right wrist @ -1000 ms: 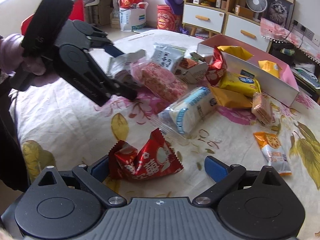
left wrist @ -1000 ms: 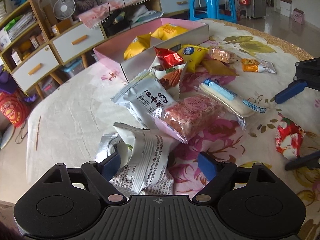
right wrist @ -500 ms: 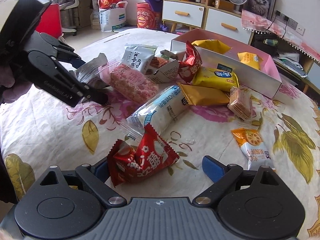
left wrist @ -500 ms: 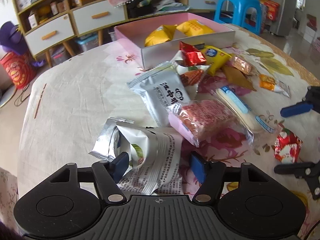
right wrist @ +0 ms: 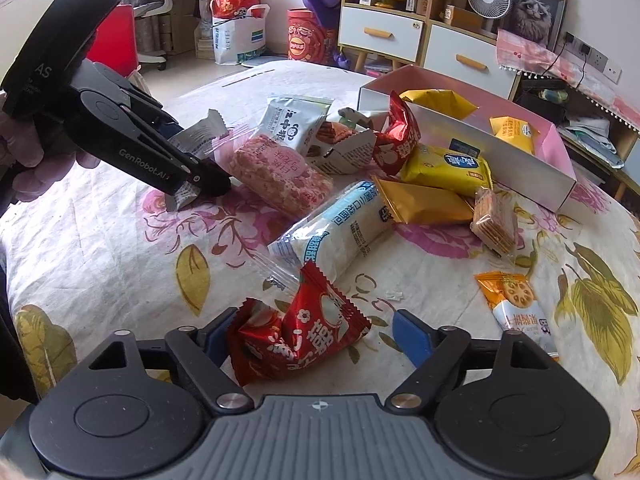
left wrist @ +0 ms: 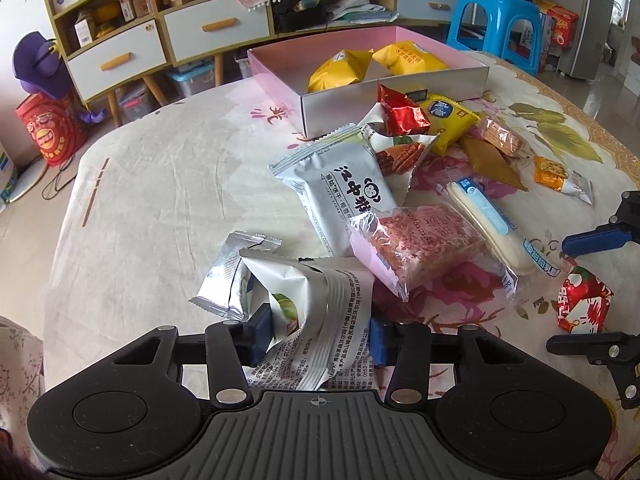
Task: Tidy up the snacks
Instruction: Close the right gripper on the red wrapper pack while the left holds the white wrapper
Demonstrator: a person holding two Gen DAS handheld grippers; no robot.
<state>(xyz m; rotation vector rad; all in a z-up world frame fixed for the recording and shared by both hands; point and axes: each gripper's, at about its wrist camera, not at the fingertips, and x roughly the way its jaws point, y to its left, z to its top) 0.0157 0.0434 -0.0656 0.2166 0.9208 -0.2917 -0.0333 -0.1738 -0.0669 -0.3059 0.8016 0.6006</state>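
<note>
L gripper (left wrist: 318, 330): jaws closing, blue pads on both sides of a crinkled silver foil snack packet w/ black print (left wrist: 320, 312); pads look to be touching the foil, packet creased between them. A 2nd small silver foil sachet (left wrist: 234, 276) lies just beside it, partly under it. In the R wrist view the L gripper (right wrist: 200, 184) sits at the left of the snack pile, the person's hand (right wrist: 24, 160) behind it, foil poking out between the fingers.

R gripper (right wrist: 316, 340): jaws closing but spread wide; crumpled red foil snack packet w/ white characters (right wrist: 300, 332) between them. Left pad touching or v. near the packet, right pad (right wrist: 412, 338) clearly apart from it, so not pinched yet.

Both packets on the round table w/ floral cloth (left wrist: 160, 184).

Loose pile, centre of table: grey-white biscuit pack w/ monkey logo (left wrist: 348, 192), clear-wrapped pink rice bar (left wrist: 420, 248), long white-blue wrapped roll (right wrist: 340, 228), white pecan pack (left wrist: 400, 152), small red foil pack (left wrist: 402, 112), yellow pack w/ blue badge (right wrist: 448, 170), plain gold pouch (right wrist: 420, 200), clear-wrapped wafer stack (right wrist: 494, 222), orange-white cracker sachet (right wrist: 520, 308) apart to the right.

Open pink-lined silver cardboard box (left wrist: 384, 94) at far side of pile holds 2 yellow packs (left wrist: 340, 70)
</note>
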